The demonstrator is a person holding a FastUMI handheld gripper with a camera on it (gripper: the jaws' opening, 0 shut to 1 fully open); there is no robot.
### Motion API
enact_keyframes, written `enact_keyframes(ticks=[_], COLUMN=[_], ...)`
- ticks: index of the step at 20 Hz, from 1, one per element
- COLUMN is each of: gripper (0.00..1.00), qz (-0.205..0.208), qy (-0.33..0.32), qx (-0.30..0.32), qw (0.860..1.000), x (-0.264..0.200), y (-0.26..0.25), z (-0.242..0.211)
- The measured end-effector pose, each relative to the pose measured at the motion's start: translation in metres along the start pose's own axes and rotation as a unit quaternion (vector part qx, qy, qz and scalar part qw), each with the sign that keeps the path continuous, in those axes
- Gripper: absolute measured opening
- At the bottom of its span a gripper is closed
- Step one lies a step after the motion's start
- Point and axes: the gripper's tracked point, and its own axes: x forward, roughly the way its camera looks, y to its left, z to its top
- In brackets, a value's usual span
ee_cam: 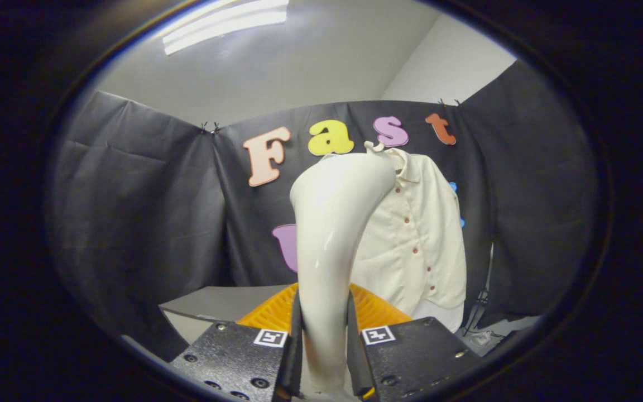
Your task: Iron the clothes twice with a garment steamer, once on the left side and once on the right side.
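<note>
Gripping the white garment steamer (330,234) by its handle, the gripper (324,340) has both fingers pressed against the sides, jaws narrow around it. The steamer rises straight up from between the fingers, its broad head tilted toward the cream button-up shirt (416,234). That shirt hangs on the booth's black wall beyond the steamer, partly hidden behind the head. An orange ribbed piece (374,312) sits low behind the steamer's handle, with a grey tabletop (215,304) beside it.

Ahead of me: black cloth booth wall (143,184), white ceiling w/ bright strip light (224,25), grey worktop (215,301) below.
</note>
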Motion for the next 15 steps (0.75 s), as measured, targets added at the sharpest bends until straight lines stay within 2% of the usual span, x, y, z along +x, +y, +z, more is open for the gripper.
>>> enact_keyframes(ticks=[3, 10, 13, 15], gripper=[0.34, 0.34, 0.34, 0.34], qz=[0.007, 0.016, 0.018, 0.005], qy=[-0.013, -0.041, -0.046, -0.041], qx=[-0.019, -0.010, -0.014, -0.027], qw=[1.000, 0.999, 0.999, 0.999], x=[-0.016, -0.063, -0.075, -0.073], y=[0.019, 0.052, 0.054, 0.050], z=[-0.014, -0.032, -0.036, -0.042])
